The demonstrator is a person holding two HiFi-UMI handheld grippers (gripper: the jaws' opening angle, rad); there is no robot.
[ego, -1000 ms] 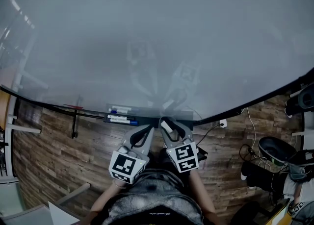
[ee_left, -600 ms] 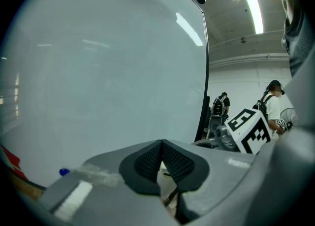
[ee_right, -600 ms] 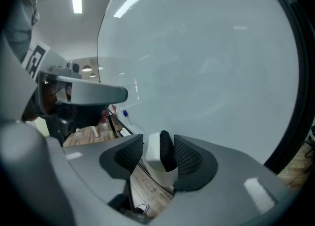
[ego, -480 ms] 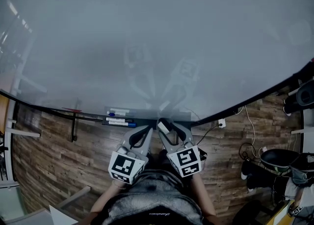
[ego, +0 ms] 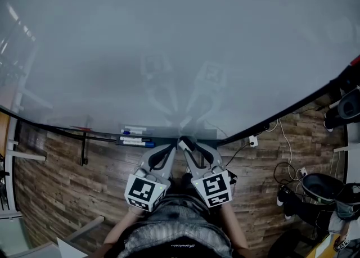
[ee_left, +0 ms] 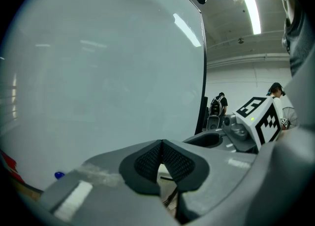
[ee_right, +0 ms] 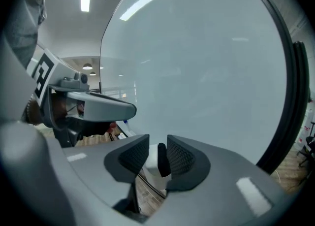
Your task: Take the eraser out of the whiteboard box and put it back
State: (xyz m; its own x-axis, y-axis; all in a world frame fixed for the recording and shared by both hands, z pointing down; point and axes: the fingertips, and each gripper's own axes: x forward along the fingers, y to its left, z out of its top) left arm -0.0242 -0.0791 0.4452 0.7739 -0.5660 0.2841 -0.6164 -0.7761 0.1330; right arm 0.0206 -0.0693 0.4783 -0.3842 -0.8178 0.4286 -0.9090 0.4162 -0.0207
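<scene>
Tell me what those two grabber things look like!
Both the left gripper and right gripper are grey tongs, each with a white cube of black square markings at the back. Their fingers wear black, bumpy mesh pads. The person wears a speckled grey top. The right fingers are closing with the eraser between them.

White-and-black eraser [ee_right: 158, 161], brown plank floor [ego: 67, 178]

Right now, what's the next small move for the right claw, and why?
Probably let the right claw finish closing on the eraser before carrying it anywhere. Its jaws are closing with the eraser between the pads, close to the whiteboard box. A firm grip first should lower the chance of dropping it. The left claw is shut and empty.
</scene>
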